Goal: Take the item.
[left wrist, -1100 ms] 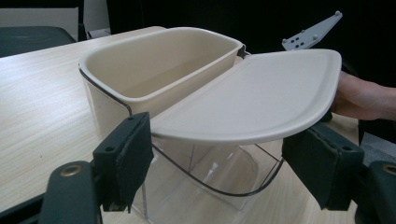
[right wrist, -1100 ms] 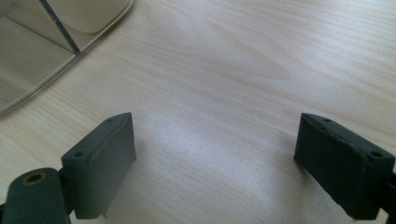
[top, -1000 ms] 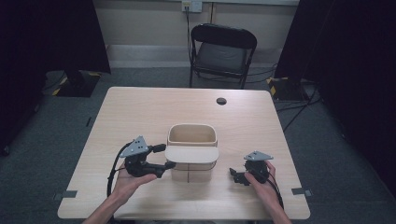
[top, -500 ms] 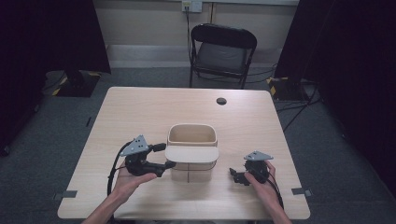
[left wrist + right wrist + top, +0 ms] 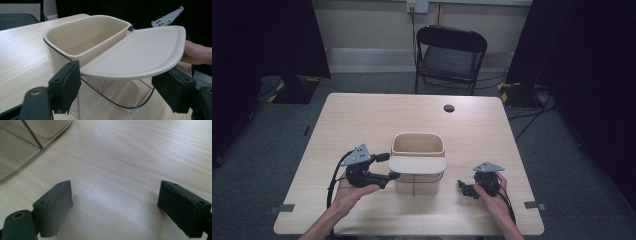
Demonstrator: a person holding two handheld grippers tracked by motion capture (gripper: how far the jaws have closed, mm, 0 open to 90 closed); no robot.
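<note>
The left claw [image 5: 391, 166] is held at the near left corner of the bin [image 5: 418, 162], its jaws spread wide to either side of the half-shut lid [image 5: 140, 53]; the pads [image 5: 68, 82] are not seen pressing on anything, so nothing is gripped. The bin stands in the middle of the desk [image 5: 362, 120], its far half uncovered, the lid lying over its near half. The right claw [image 5: 463, 188] is rested on the desk well to the right, jaws open and empty. For the lid to be taken well, its near rim should be centred between the pads before closing. A skewed pinch could probably tip the light bin, so steadying with the right claw may be wise.
</note>
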